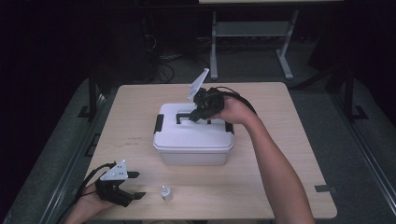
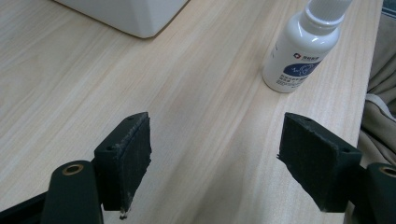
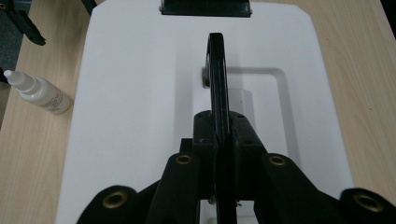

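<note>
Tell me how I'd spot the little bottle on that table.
Start at the big white lidded box in the middle of the wooden table. Come toward the near edge: the small white bottle stands upright there, just right of the open left tongs. It is the smallest loose item.

Box [image 1: 194, 140] at table [image 1: 289, 154] centre, bottle [image 1: 165, 192] before it near front edge
</note>
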Demonstrator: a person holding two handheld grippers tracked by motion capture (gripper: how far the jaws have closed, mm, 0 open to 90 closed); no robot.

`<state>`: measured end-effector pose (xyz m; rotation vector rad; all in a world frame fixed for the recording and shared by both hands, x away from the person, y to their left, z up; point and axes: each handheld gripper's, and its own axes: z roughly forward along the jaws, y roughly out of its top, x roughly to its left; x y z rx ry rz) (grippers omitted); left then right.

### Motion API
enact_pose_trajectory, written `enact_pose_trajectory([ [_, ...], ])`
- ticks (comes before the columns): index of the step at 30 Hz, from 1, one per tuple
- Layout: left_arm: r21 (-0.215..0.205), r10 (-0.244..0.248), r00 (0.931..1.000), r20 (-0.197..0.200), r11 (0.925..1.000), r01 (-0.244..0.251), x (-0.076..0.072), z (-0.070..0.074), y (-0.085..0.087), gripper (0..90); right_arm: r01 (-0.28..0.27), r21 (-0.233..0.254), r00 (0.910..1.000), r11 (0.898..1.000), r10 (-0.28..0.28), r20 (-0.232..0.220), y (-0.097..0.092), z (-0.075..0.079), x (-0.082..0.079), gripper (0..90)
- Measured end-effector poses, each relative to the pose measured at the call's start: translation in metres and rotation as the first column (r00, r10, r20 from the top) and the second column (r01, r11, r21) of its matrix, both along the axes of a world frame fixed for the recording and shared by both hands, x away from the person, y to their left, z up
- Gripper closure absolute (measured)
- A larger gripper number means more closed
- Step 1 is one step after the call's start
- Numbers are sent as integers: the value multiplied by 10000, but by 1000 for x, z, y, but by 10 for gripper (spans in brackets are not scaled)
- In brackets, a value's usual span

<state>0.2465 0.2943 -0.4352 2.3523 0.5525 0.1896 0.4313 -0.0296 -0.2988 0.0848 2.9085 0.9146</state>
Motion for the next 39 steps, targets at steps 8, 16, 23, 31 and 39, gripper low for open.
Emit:
enact_pose_trajectory([
  [8,-4,-4,10000,-1,10000,4,0,0,0,248,-91,17,10000,10000,91,-8,0,0,0,830],
  [16,-12,11,10000,-14,10000,-11,0,0,1,248,-175,80,9998,9998,175,34,0,2,-1,833],
  [23,-28,38,10000,-8,10000,-39,0,0,1,248,-122,249,9999,9996,119,121,-4,6,-2,833],
  [31,-20,30,10000,10,10000,-30,0,0,1,248,-104,439,9995,9990,91,304,-9,14,-7,834],
  [39,-35,0,10000,-7,10000,0,0,0,0,248,-101,653,9985,9978,65,546,-18,29,-16,834],
])
